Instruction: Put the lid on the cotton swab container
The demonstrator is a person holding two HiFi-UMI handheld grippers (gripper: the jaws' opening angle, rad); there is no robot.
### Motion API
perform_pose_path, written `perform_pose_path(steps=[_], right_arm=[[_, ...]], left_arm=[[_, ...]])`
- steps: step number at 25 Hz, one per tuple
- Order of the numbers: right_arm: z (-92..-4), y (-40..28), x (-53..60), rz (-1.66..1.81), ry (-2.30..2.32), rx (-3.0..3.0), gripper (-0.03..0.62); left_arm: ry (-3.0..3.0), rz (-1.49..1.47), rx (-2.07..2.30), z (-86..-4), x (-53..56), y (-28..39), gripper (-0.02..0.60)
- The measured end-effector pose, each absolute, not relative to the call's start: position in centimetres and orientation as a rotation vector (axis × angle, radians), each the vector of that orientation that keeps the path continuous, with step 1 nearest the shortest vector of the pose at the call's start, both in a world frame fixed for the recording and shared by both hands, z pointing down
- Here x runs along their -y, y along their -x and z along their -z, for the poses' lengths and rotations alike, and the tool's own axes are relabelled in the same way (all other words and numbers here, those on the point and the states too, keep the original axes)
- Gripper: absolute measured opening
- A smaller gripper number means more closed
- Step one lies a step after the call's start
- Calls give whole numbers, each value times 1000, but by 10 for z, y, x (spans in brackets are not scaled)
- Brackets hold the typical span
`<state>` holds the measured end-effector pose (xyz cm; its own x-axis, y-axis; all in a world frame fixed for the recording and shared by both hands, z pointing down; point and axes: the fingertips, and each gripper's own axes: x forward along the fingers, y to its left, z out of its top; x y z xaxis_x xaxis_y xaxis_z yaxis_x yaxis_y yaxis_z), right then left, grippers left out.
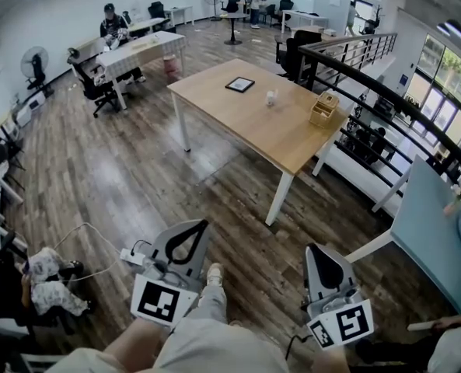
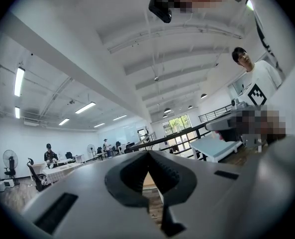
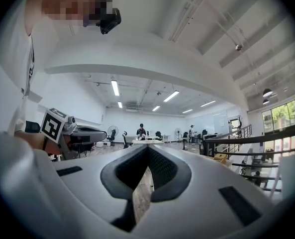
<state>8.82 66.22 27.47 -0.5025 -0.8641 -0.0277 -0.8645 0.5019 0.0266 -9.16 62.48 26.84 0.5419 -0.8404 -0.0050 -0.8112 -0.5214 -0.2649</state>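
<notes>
Standing well apart from the table (image 1: 246, 123), the person holds left gripper (image 1: 199, 230) and right gripper (image 1: 314, 252) closed and empty; the likely container (image 1: 270, 97) sits small on it, lid not discernible, so misidentifying or toppling it on approach is the risk.

No legible text, brand or number anywhere. Only black-and-white square marker patterns on left gripper's white cube (image 1: 165, 302) and right gripper's white cube (image 1: 341, 325).

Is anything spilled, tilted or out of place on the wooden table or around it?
Nothing on the wooden table looks spilled or askew. The only loose thing is a white power strip, its cable trailing over the floor. The left gripper and right gripper are shut, empty, far from the table.
</notes>
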Motion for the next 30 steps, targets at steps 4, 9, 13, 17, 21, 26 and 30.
perform_pose_path(steps=[4,9,13,17,21,26,30], right_arm=[[-298,-104,-618,-41,1577,-2709,25],[-315,-105,-553,-25,1597,-2717,25],[-311,-98,-483,-23,1630,-2725,25],[-312,-78,-408,2,1667,-2725,25],[-307,-62,-326,11,1711,-2722,25],[-299,-43,-231,-6,1757,-2697,25],[-299,-38,-178,-6,1791,-2674,25]], left_arm=[[2547,182,-1391,-290,-585,79,23],[2563,184,-1382,-305,-520,78,23],[2579,186,-1356,-302,-450,82,23],[2604,193,-1332,-304,-370,102,23],[2616,204,-1297,-299,-284,118,23],[2646,198,-1251,-294,-188,133,23],[2640,194,-1204,-292,-133,139,23]])
